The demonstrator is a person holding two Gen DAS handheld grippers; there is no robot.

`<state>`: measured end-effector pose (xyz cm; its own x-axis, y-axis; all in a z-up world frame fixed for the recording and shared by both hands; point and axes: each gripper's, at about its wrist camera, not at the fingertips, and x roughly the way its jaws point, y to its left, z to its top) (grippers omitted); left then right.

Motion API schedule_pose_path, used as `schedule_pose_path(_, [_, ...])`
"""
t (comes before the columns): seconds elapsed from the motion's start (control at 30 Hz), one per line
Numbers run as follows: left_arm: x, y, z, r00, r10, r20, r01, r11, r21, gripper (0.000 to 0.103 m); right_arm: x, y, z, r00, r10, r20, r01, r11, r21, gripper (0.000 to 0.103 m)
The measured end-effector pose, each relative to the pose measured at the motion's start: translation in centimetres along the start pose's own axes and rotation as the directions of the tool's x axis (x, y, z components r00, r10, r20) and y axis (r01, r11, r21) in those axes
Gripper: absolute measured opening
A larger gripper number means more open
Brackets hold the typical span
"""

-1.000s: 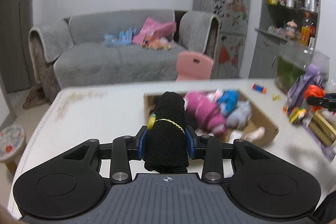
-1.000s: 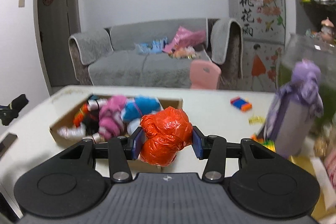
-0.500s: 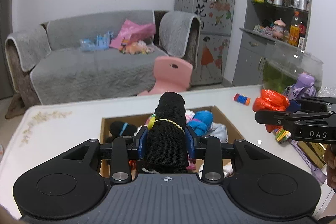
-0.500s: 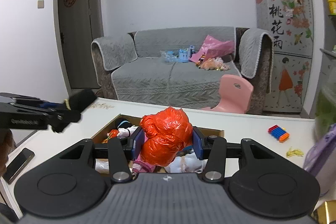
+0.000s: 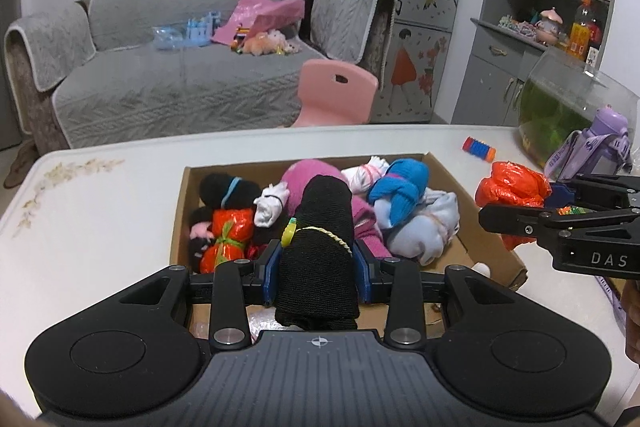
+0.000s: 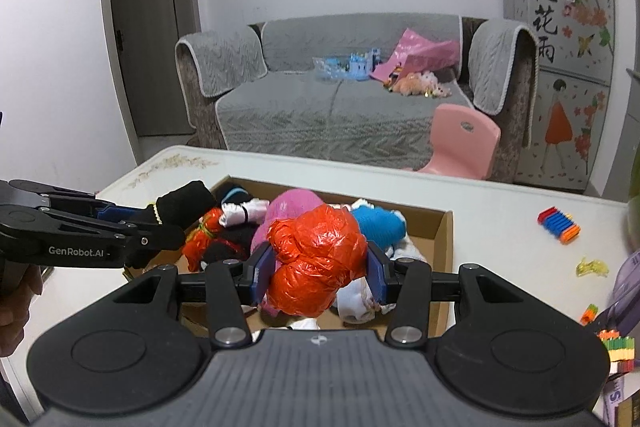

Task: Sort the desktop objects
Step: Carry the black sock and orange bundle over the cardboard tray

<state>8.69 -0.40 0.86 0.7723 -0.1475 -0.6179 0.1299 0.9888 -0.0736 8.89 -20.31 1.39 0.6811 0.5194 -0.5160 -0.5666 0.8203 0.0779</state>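
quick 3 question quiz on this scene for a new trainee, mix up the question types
1. True or false: the left tongs are shut on a black sock roll.
2. What do the right tongs hold? A) a blue bundle B) an orange plastic bag bundle C) a purple bottle
3. Fill in: both held items hang over or near the open cardboard ____ on the white table.

Key: 1 true. 2 B. 3 box.
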Motion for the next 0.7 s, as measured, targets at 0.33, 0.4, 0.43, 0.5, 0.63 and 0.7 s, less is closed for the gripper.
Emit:
schedule_pose_path(0.33, [1.3,0.7,-0.9,0.999,0.033,-0.031,-0.033,0.999,0.009,0.043,1.2,0.0,-0.6,0.999,-0.004,-0.048,0.004,1.000,0.002,0.044])
schedule_pose_path(0.4, [1.8,0.8,-1.1,0.998,0.044,-0.039,-0.044,0.999,0.013,0.043,1.6,0.0,-0.8,0.998,-0.005,-0.058,0.006,1.000,0.003,0.044])
schedule_pose_path(0.43, [2.0,1.0,-1.3,0.998,0.049,-0.043,-0.049,0.999,0.015,0.043,1.8,0.0,-0.9,0.998,-0.009,-0.064,0.009,1.000,0.004,0.044])
schedule_pose_path(0.5, [2.7,1.3,-1.6,0.997,0.057,-0.055,-0.056,0.998,0.015,0.043,2.4,-0.3,-1.1,0.997,-0.012,-0.078,0.013,1.000,0.004,0.044])
schedule_pose_path(0.63, [3.9,2.0,-2.3,0.995,0.063,-0.082,-0.063,0.998,0.002,0.043,3.8,-0.3,-1.8,0.993,-0.026,-0.113,0.026,1.000,-0.003,0.044])
schedule_pose_path(0.7, [4.4,2.3,-2.7,0.994,0.058,-0.092,-0.058,0.998,-0.002,0.043,4.3,-0.3,-2.2,0.991,-0.032,-0.127,0.031,0.999,-0.008,0.045])
